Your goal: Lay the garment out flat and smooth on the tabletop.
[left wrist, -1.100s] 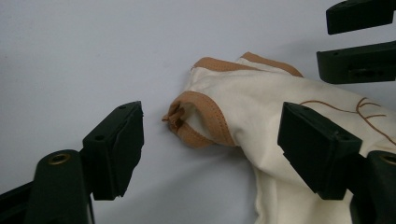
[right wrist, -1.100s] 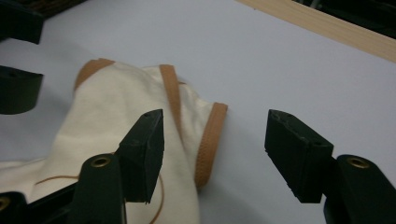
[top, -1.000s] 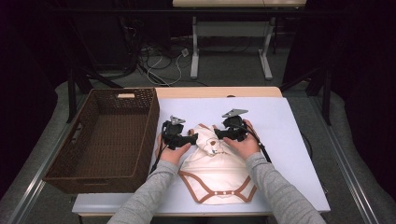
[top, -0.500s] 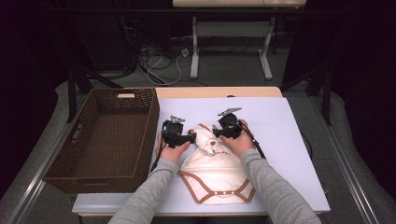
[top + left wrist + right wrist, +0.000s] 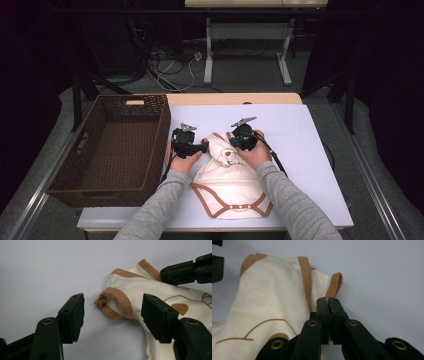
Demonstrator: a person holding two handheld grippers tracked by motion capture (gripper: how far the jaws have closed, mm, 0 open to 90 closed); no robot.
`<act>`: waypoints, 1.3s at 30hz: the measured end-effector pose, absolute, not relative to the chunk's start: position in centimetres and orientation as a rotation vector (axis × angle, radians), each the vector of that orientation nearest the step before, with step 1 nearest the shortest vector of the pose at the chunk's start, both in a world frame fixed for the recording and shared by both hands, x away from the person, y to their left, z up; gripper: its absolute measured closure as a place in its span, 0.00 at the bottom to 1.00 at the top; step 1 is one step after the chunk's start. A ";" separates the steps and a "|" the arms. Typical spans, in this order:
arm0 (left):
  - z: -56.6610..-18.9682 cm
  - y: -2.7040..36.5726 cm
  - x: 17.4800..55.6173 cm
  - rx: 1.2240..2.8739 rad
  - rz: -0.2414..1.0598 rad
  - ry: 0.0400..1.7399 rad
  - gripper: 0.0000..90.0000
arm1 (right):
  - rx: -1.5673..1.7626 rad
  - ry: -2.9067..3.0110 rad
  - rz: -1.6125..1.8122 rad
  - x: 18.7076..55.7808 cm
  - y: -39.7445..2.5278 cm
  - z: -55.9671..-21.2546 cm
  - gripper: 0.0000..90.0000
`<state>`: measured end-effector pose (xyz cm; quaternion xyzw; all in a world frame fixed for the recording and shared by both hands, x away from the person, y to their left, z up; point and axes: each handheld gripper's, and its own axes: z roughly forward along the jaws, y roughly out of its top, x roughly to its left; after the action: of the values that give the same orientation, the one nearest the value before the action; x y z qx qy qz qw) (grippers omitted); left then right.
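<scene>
**Two grippers at a soft cream garment**

Both tools work the cream bodysuit point(image 5: 231, 180), which lies on the white table point(image 5: 310, 150) at 3 o'clock from the wicker basket point(image 5: 115, 145). The right gripper point(image 5: 328, 302) has its jaws closed on a tan-trimmed edge. The left gripper point(image 5: 112, 312) stands wide apart, holding nothing, straddling the tan cuff point(image 5: 117, 302). The fabric looks light, limp and likely to sag; the stitched trim should give the firmest hold.
</scene>
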<state>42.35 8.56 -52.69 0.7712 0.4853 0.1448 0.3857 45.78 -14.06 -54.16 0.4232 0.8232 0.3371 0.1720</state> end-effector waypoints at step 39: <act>-53.5 5.3 40.9 2.047 0.257 1.116 0.53 | 1.173 2.159 1.130 43.7 -18.3 -48.5 0.98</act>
<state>40.91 5.30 -53.51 0.8045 0.4387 0.1011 0.3875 43.68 -18.29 -48.50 0.4234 0.7793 0.4080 0.2169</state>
